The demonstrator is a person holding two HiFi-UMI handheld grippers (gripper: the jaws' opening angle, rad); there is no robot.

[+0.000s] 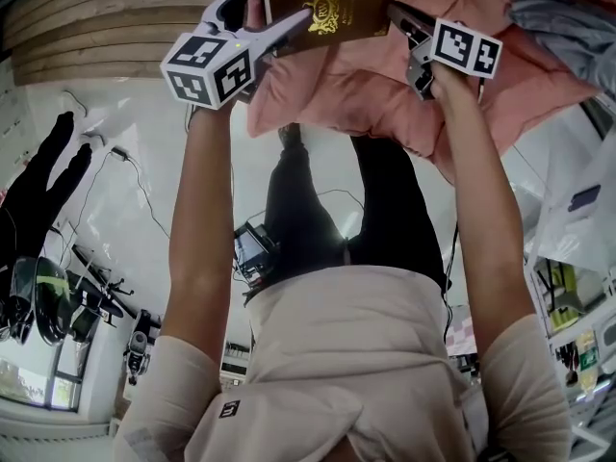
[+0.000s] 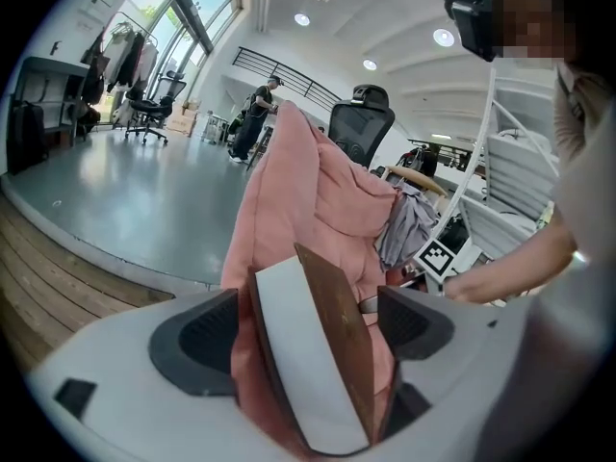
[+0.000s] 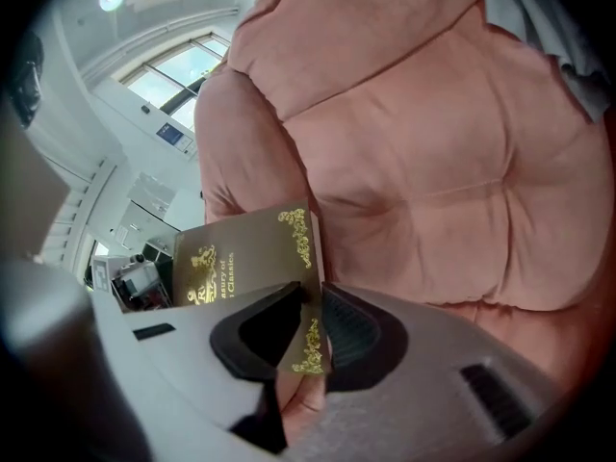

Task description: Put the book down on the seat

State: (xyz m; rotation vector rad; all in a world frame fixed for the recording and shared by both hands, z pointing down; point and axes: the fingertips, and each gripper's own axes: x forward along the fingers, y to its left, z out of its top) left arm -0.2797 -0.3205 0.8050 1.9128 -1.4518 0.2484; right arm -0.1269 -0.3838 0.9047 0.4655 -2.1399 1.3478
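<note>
A thick brown book with gold print is up against the pink cushioned seat. My left gripper is at its left edge. In the left gripper view the book stands tilted between the wide jaws of the left gripper, with pink seat showing in a gap beside each pad. My right gripper is at the book's right edge. In the right gripper view the right gripper has its pads closed on the corner of the book's cover, with the seat close behind.
Grey clothing lies on the seat's right part. A wooden step borders the seat's left side. A black office chair and white shelving stand behind the seat. A person stands far off on the grey floor.
</note>
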